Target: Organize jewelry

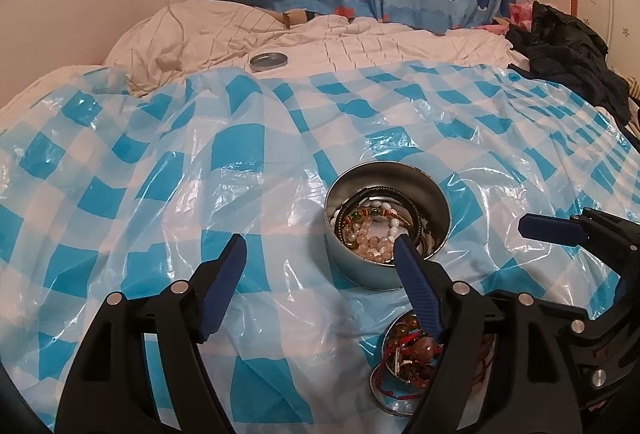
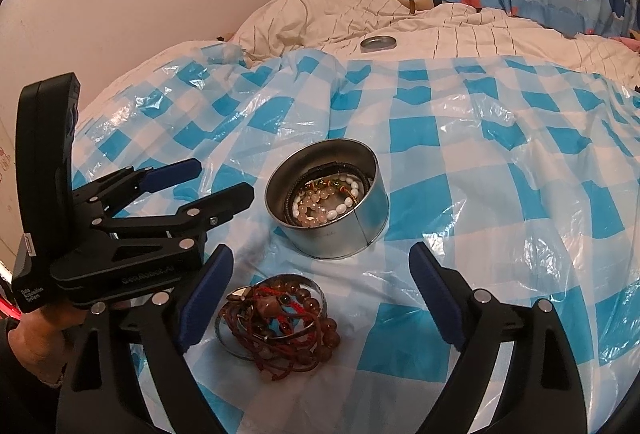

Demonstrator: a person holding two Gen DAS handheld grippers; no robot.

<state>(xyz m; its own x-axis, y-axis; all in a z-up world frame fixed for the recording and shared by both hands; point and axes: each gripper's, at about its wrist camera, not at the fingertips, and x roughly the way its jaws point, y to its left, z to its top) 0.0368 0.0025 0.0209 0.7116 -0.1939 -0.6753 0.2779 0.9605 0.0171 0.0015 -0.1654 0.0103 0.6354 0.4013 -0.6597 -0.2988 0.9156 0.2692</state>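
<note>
The loose pile of bracelets (image 2: 280,322) (dark red-brown beads, red cords and at least one metal bangle) lies on the checked plastic sheet (image 2: 500,193) that covers the bed, just in front of the round metal tin (image 2: 326,193). The tin stands upright and uncovered, and already holds pale bead and pearl-like bracelets coiled against its inner wall. Its presumed lid (image 2: 378,43) rests well apart, on the cream quilt (image 2: 460,33) beyond the sheet's far edge.

Step in hand: transfer of the remaining jewelry into the tin. Part of the set is stowed; the pile is not.

The right gripper (image 2: 320,298) hangs directly over the pile, jaws released and spread wide to either side of it, gripping nothing. The left gripper (image 1: 320,286) sits to the left of the tin, jaws likewise released and empty; in its own view one finger overlaps the tin rim, and contact cannot be confirmed.

Next move, as judged: lower the right jaws around the pile and close on a thick cluster. The tangled cords are likely to drag neighbouring pieces along, so a slow lift is advisable. The left gripper is placed to steady the tin.
</note>
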